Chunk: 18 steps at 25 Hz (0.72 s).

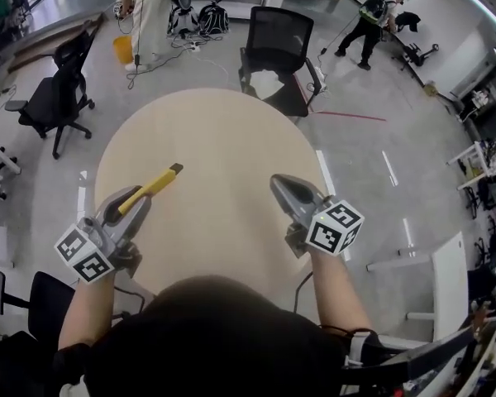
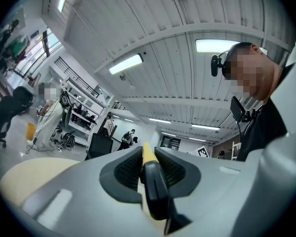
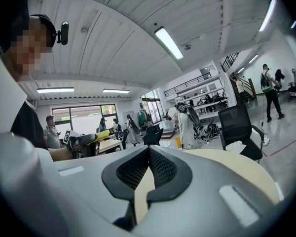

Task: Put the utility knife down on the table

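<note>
Head view: utility knife point(image 1: 159, 180) within left claw point(image 1: 137, 205), above table point(image 1: 223, 139)

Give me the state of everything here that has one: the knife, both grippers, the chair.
utility knife: clamped by its handle, held over the round table, not yet put down.
left gripper: shut on the utility knife.
right gripper: jaws together, nothing between them.
office chair: nobody seated, something white on the seat.
</note>
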Motion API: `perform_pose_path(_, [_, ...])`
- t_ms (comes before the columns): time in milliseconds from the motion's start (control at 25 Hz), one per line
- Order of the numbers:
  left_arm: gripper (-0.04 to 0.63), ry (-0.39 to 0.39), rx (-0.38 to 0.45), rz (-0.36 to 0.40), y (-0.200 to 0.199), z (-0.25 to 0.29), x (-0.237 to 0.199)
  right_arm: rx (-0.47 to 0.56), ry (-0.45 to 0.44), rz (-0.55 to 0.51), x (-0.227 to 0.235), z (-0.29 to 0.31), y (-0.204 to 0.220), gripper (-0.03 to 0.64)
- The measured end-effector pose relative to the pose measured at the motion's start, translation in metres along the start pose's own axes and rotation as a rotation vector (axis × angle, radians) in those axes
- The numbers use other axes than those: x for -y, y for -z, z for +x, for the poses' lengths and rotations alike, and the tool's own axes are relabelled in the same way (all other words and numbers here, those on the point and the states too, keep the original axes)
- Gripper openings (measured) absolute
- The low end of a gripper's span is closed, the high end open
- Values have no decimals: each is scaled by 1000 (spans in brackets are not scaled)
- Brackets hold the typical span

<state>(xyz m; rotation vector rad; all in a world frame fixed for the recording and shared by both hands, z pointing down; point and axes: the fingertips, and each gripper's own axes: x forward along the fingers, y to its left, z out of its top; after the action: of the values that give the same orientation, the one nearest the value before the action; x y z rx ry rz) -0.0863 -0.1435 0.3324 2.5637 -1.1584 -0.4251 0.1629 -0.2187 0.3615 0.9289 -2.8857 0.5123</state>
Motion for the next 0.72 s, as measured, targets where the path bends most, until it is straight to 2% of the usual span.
perform_pose_path(320, [74, -16, -36, 26, -22, 42, -59, -15, -24, -41, 35, 38, -22, 15])
perform_pose_path(480, [74, 1, -93, 25, -21, 84, -102, -17, -37, -59, 63, 73, -35, 15])
perform_pose_path(720, [74, 33, -177, 26, -2, 166, -171, -18, -36, -76, 130, 126, -41, 15])
